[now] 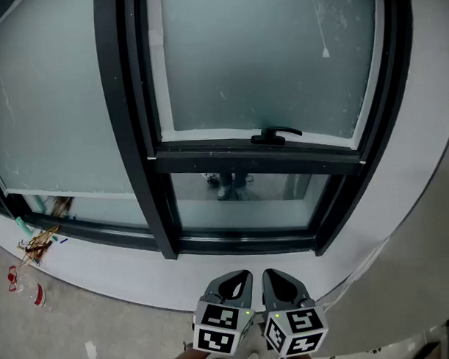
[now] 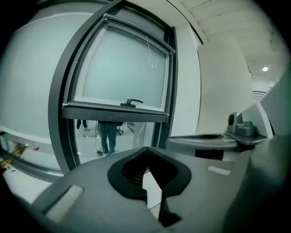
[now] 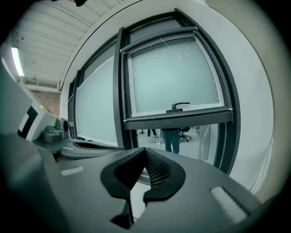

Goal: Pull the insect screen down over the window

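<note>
A dark-framed window (image 1: 257, 161) fills the head view; its frosted upper pane carries a black handle (image 1: 276, 135) on the bottom rail. A thin cord with a small white pull (image 1: 325, 52) hangs in front of that pane near its top right. No screen covers the glass. My left gripper (image 1: 235, 279) and right gripper (image 1: 276, 276) sit side by side low in the head view, short of the sill, both shut on nothing. In the left gripper view the left gripper (image 2: 145, 148) points at the window, handle (image 2: 132, 102) ahead. The right gripper (image 3: 145, 149) faces the handle (image 3: 180, 106) too.
A person's legs (image 1: 232, 184) show through the clear lower pane. Scraps of litter (image 1: 39, 240) lie on the sill at far left, with red bits (image 1: 26, 281) on the floor below. A white wall (image 1: 423, 168) flanks the window on the right.
</note>
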The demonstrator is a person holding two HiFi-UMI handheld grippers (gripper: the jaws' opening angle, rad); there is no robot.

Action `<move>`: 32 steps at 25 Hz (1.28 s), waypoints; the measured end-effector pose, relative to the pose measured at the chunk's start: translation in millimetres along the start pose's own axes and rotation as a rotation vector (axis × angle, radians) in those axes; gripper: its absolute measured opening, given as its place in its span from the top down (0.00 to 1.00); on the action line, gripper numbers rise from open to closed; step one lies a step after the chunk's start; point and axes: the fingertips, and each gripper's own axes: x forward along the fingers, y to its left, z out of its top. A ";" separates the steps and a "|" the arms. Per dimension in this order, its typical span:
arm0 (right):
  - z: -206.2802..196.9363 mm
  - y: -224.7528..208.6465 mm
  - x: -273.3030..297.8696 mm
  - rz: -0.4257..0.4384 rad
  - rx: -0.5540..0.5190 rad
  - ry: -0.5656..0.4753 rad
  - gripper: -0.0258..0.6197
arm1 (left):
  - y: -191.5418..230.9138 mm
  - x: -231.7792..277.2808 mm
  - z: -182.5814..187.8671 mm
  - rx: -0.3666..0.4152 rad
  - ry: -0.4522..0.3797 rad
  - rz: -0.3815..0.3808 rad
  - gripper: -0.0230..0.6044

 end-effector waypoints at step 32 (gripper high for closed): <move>17.6 4.7 51.9 -0.043 -0.151 -0.014 0.97 | 46.2 26.1 26.1 0.035 -0.034 -0.056 0.94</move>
